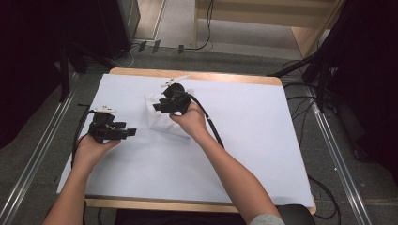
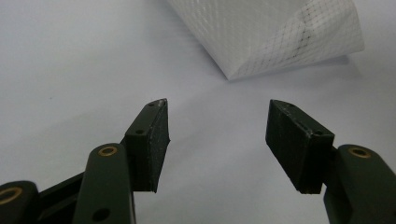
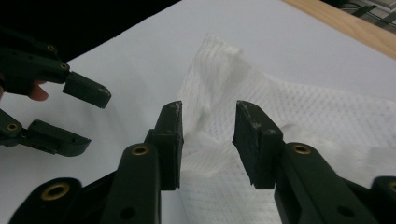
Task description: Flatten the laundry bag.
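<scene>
One object on the surface (image 1: 263, 140): a white cloth (image 3: 299, 112), thin, woven in a fine diamond grid, partly see-through at the edges. It lies rumpled and part-folded on the white sheet, toward the far side and a little left of middle, with one corner standing up in a soft peak.

Handling, judged from its look: very light and limp, no stiffness of its own, so it will sag and drape when lifted. Not fragile. Not slippery against the tong pads, but a single layer is thin enough to slide out of a shallow pinch. Best hold is probably a raised fold or a free corner, taken deep, with a second hold at another corner if it is to be spread.

Right tongs (image 3: 208, 123) sit over the cloth with a raised fold between the jaws; jaws part-way apart, not pinching, a gap showing on each side of the fold.

Left tongs (image 2: 217, 135) are spread wide, empty, near the cloth on its left side, aimed at its lower corner, not touching it.
</scene>
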A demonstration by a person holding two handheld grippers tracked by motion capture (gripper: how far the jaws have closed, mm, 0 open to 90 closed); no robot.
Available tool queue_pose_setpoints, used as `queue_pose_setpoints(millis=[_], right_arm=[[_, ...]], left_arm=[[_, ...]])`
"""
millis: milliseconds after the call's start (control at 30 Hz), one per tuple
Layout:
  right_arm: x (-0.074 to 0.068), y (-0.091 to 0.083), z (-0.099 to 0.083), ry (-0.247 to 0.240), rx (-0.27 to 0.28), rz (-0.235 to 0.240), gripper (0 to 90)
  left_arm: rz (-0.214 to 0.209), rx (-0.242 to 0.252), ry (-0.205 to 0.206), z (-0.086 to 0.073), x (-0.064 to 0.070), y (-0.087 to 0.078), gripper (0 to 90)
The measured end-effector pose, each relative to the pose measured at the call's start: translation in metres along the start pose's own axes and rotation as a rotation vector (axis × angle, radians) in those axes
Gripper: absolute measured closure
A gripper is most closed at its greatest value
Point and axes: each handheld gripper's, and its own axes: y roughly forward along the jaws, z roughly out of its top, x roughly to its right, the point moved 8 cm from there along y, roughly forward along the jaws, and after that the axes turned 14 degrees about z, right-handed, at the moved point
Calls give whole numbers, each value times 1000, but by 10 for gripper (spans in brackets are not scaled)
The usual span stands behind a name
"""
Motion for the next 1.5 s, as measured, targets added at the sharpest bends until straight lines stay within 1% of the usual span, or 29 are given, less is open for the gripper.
queue_pose_setpoints(millis=[67,167,333,633,667,700,800,867,900,967,1000,1033,1167,1233,1333,1367,1400,1467,1500], right_arm=[[3,-9,2,3,15,1,599],[9,-23,0,10,19,-18,603],[26,-40,-12,38,15,-50,606],[62,-60,-42,106,5,-119,611],[62,-60,-42,106,5,-119,611],[70,-63,-47,123,0,-136,611],[78,-66,-52,136,-4,-154,606],[83,-66,-54,139,-6,-164,593],[86,-66,-56,144,-7,-176,584],[93,-65,-57,152,0,-187,556],[93,-65,-57,152,0,-187,556],[99,-62,-60,172,7,-194,523],[111,-55,-63,191,25,-197,465],[117,-50,-66,202,15,-212,434],[124,-44,-68,213,23,-214,425],[124,-44,-68,213,23,-214,425],[127,-40,-71,225,25,-210,437],[129,-36,-73,234,20,-200,472],[128,-33,-75,249,15,-189,519]], left_arm=[[1,-3,3,0,0,1,402],[1,0,-1,0,0,1,402],[2,0,-2,0,0,1,402],[-1,1,-9,0,0,2,402],[-1,1,-9,0,0,2,402],[0,3,-11,1,0,2,402],[-2,2,-8,1,0,2,402],[-3,3,-8,1,1,3,402],[-3,3,-8,1,1,3,402],[-7,5,-8,2,1,3,402],[-7,5,-8,2,1,3,402],[-7,3,-6,2,1,3,402],[-15,2,-6,2,1,5,402],[-15,4,-7,3,2,5,402],[-18,5,-10,3,2,6,402],[-18,5,-10,3,2,6,402],[-17,1,-7,3,2,6,402],[-19,0,-5,3,2,7,402],[-18,0,-5,3,2,7,402]])
